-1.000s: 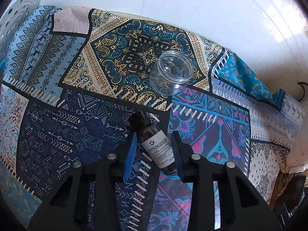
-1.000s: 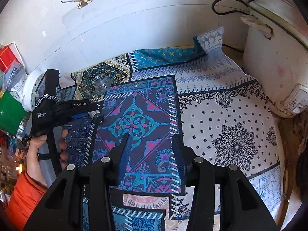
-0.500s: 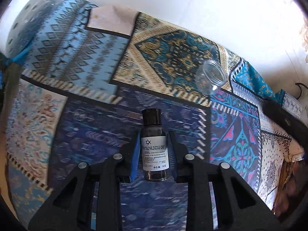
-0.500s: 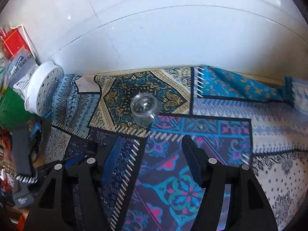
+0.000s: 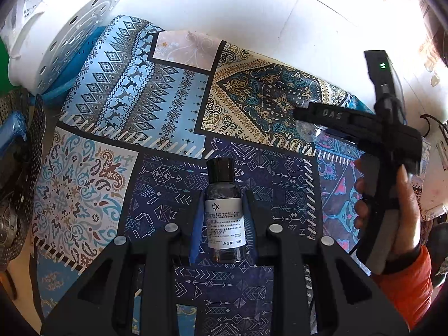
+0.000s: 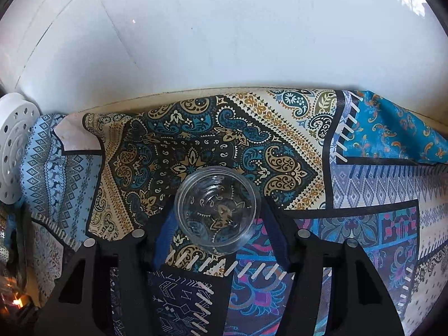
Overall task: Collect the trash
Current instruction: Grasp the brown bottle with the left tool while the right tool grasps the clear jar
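My left gripper [image 5: 223, 200] is shut on a small dark bottle [image 5: 224, 218] with a black cap and white label, held above the patterned tablecloth [image 5: 117, 106]. A clear plastic jar [image 6: 217, 210] lies on its side on the cloth [image 6: 280, 145], mouth toward the right wrist camera. My right gripper [image 6: 217, 215] is open, one finger on each side of the jar; contact is unclear. In the left wrist view the right gripper body [image 5: 361, 123] covers most of the jar [image 5: 308, 131].
A white perforated disc [image 5: 70, 36] leans at the cloth's far left, also in the right wrist view [image 6: 14, 145]. A white wall [image 6: 224, 33] runs behind the table. Dark metal mesh [image 5: 28, 168] stands at the left edge.
My left gripper closed on the bottle and lifted it off the cloth. My right gripper moved forward and left to the clear jar, which now sits between its fingers.
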`<state>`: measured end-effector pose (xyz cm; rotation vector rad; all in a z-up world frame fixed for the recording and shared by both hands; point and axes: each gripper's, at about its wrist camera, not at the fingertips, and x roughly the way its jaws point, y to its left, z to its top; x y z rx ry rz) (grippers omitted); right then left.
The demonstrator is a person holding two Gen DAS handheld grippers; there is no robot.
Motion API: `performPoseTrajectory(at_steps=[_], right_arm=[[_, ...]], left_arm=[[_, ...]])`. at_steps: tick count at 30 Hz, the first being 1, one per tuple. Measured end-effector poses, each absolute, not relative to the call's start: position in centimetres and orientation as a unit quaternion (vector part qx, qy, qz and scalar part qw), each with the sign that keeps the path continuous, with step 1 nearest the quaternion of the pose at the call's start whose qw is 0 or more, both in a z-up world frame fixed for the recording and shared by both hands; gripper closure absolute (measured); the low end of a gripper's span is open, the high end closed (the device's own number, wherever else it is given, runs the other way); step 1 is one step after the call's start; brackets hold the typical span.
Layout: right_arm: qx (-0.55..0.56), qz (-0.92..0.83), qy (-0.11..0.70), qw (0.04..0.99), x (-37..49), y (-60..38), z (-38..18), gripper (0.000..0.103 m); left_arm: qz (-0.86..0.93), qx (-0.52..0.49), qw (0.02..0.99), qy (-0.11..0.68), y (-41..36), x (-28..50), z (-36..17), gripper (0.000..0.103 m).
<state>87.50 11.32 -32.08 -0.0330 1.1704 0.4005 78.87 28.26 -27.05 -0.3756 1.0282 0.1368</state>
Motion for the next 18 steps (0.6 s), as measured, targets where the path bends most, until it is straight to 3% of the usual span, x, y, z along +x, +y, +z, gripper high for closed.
performPoseTrajectory(at_steps=[8, 18], right_arm=[[-0.007, 0.205, 0.538, 0.818, 85.2, 9.8, -30.6, 0.051], [-0.016, 0.266, 0.453, 0.851, 74.4, 0.4, -19.6, 0.051]], left_arm=[[0.062, -0.163, 0.866, 0.469, 26.5, 78.0, -24.4, 0.076], [0.071, -0.139, 0.904, 0.399, 18.6, 73.0, -16.7, 0.076]])
